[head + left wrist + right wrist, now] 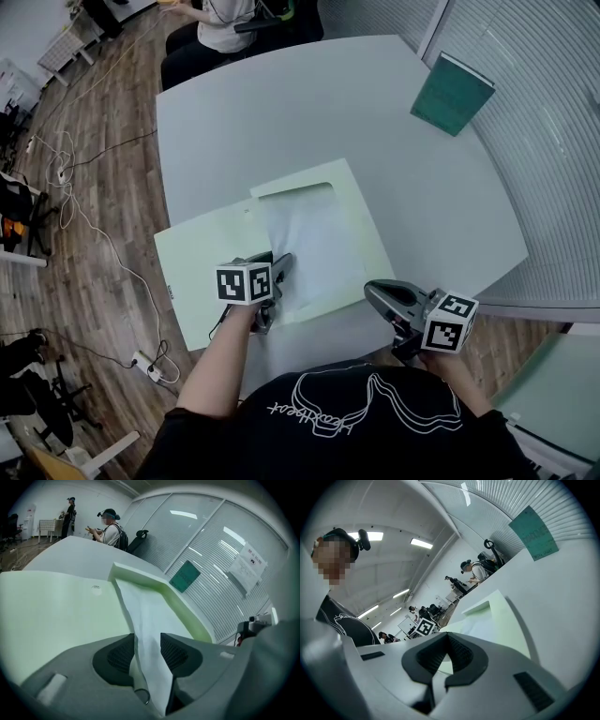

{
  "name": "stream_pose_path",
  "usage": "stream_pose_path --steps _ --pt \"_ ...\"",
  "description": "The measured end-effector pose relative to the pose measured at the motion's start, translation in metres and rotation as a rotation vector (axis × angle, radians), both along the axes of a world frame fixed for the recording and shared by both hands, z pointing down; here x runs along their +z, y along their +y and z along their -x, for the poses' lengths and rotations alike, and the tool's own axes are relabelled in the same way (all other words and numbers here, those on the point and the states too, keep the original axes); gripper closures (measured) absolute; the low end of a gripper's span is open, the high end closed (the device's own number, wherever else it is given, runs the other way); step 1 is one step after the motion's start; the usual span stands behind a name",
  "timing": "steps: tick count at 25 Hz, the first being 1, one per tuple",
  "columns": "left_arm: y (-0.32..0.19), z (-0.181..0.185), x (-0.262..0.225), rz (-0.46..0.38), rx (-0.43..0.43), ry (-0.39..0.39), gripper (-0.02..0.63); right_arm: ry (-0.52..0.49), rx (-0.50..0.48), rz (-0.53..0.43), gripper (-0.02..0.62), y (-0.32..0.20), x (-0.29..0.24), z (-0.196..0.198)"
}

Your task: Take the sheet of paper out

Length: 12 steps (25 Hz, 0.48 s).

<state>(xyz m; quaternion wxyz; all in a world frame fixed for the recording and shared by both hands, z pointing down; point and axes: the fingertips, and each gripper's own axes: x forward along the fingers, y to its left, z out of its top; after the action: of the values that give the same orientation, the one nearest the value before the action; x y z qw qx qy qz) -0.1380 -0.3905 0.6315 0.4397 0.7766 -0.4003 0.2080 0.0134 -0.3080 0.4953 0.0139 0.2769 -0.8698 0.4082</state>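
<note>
A pale green folder [199, 267] lies open on the grey table [281, 112], its pocket half [361, 211] on the right. A white sheet of paper [314, 246] lies in that pocket, its near left corner lifted. My left gripper [279, 269] is shut on that corner. In the left gripper view the sheet [145, 616] runs up between the two dark pads [123, 656], with my left gripper [147, 651] clamped on it. My right gripper [377, 292] hovers over the table's near edge, right of the folder, shut on nothing. In its own view my right gripper [447, 639] has its tips together.
A dark green book [452, 92] lies at the table's far right. A seated person [220, 23] is at the far end. Cables and a power strip [150, 364] lie on the wooden floor at left. Window blinds line the right side.
</note>
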Motion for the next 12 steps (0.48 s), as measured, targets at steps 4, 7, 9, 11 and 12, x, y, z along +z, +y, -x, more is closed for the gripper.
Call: stream_pose_path --steps 4,7,9,11,12 --pt "-0.001 0.007 0.004 0.002 -0.001 -0.051 0.464 0.001 0.009 -0.001 0.588 0.001 0.000 0.000" --pt "-0.003 0.012 0.007 0.014 -0.021 -0.068 0.518 0.002 0.020 0.004 0.588 0.002 0.002 -0.001" --pt "-0.003 0.012 0.008 0.018 -0.025 -0.080 0.551 -0.001 0.026 0.010 0.588 0.004 0.002 -0.004" --pt "-0.003 0.011 0.008 0.018 -0.027 -0.087 0.570 0.001 0.029 0.011 0.588 0.006 0.002 -0.006" --pt "-0.004 0.010 0.008 0.018 -0.029 -0.085 0.580 0.005 0.028 0.010 0.588 0.007 0.002 -0.006"
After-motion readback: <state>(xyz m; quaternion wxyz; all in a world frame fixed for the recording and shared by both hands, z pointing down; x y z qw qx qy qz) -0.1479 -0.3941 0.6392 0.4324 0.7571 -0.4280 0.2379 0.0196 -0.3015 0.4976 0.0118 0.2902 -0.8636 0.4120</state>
